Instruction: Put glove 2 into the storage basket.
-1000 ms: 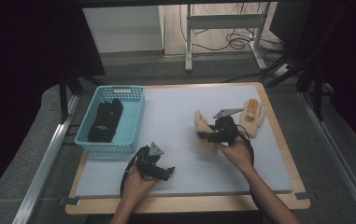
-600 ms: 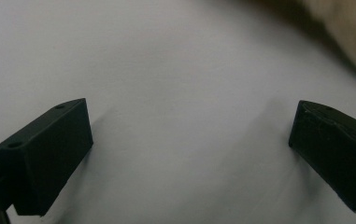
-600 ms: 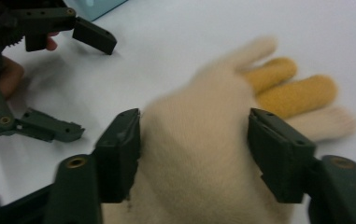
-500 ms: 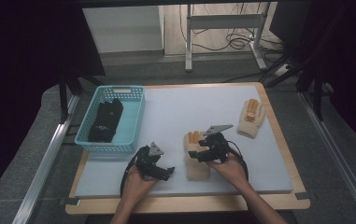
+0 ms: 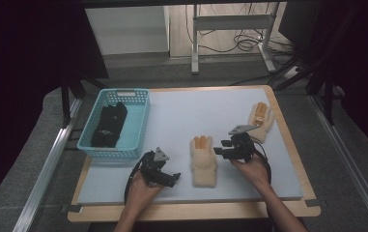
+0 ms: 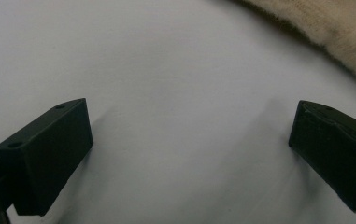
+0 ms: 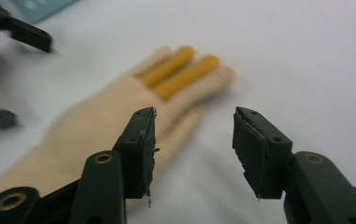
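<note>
Black right gripper (image 5: 226,148) hovers, jaws parted, beside cream glove (image 5: 204,162).

We see a basket (image 5: 138,121) at the left of the mat (image 5: 186,108), with dark gloves (image 5: 109,124) lying in it. One glove (image 5: 204,162) lies on the mat near the front edge, about midway across, and a second glove (image 5: 261,120) lies farther back at the right. Our left gripper (image 5: 167,176) rests just left of the near glove, our right gripper (image 5: 224,149) just right of it, between the two gloves.
</note>
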